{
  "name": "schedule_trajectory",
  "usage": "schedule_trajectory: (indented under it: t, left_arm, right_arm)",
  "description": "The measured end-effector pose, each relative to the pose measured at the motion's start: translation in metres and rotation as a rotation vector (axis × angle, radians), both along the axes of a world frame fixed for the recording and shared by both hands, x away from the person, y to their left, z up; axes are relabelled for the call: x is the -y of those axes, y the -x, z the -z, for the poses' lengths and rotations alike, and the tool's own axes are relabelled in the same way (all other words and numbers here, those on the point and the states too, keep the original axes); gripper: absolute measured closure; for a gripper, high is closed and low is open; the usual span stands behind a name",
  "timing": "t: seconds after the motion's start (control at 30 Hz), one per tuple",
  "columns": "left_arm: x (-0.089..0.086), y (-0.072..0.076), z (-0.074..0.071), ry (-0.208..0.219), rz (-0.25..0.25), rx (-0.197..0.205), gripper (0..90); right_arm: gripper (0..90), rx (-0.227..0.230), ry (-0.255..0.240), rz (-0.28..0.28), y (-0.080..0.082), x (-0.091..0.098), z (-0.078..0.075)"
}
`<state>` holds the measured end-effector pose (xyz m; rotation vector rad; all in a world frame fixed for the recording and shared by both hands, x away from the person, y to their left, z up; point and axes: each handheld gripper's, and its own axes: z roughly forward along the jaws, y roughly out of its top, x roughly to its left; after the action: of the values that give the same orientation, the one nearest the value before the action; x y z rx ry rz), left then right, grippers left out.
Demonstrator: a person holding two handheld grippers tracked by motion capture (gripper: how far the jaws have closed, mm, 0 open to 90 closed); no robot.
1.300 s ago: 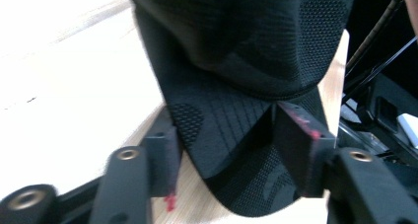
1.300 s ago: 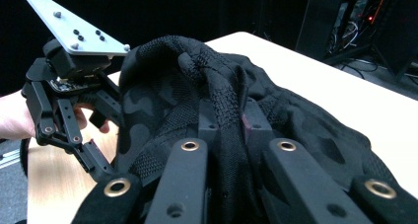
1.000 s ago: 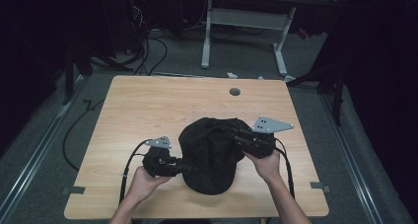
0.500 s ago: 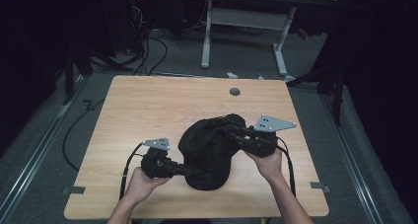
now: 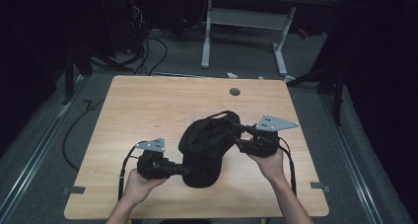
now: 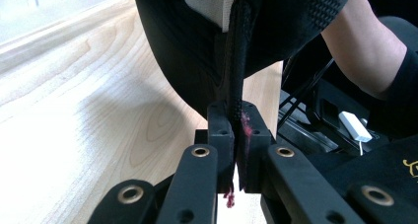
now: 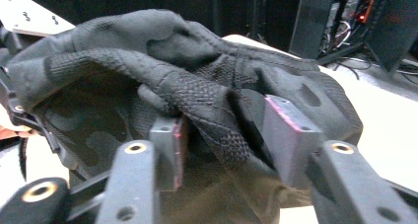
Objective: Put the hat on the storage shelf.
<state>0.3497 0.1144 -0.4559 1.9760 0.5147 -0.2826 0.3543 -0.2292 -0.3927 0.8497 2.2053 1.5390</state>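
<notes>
A black cloth item (image 5: pixel 207 145), a cap or small bag with mesh panels, lies crumpled on the wooden table (image 5: pixel 148 105). My left gripper (image 5: pixel 185 170) is at its near-left edge. In the left gripper view the jaws (image 6: pixel 236 130) are shut on a thin seam of the black cloth (image 6: pixel 197 46), which rises straight up from them. My right gripper (image 5: pixel 236 135) is at the cloth's right side. Its jaws (image 7: pixel 226 125) have just been opening and stand apart, with a mesh fold of the cloth (image 7: pixel 148 51) loose between the pads.
A round dark grommet (image 5: pixel 234 92) sits in the table near its far edge. Behind the table stand white desk legs (image 5: pixel 207 36) and floor cables (image 5: pixel 148 46). A forearm (image 6: pixel 365 51) crosses the upper right of the left gripper view.
The cloth has gone from a rounded dome to a crumpled, drawn-out shape. The left jaws have closed on its near edge. The right jaws have opened off the fold.
</notes>
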Motion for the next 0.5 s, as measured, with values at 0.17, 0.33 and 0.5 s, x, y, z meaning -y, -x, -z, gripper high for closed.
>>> schedule_trajectory:
  t: [0.17, 0.33, 0.5]
  left_arm:
    - [-0.0001, -0.0002, -0.0022, -0.006, -0.009, 0.011, 86.8]
    - [0.0009, -0.0005, -0.002, -0.006, -0.013, 0.013, 86.8]
    - [-0.0014, -0.0004, -0.0025, -0.005, -0.027, 0.014, 86.8]
  right_arm:
    - [42.8, -0.002, 0.01, 0.025, 0.002, 0.0032, 0.001]
    - [40.1, -0.009, 0.017, 0.039, 0.0038, 0.006, 0.0016]
    - [33.5, -0.016, -0.004, 0.044, 0.0044, 0.0102, 0.0007]
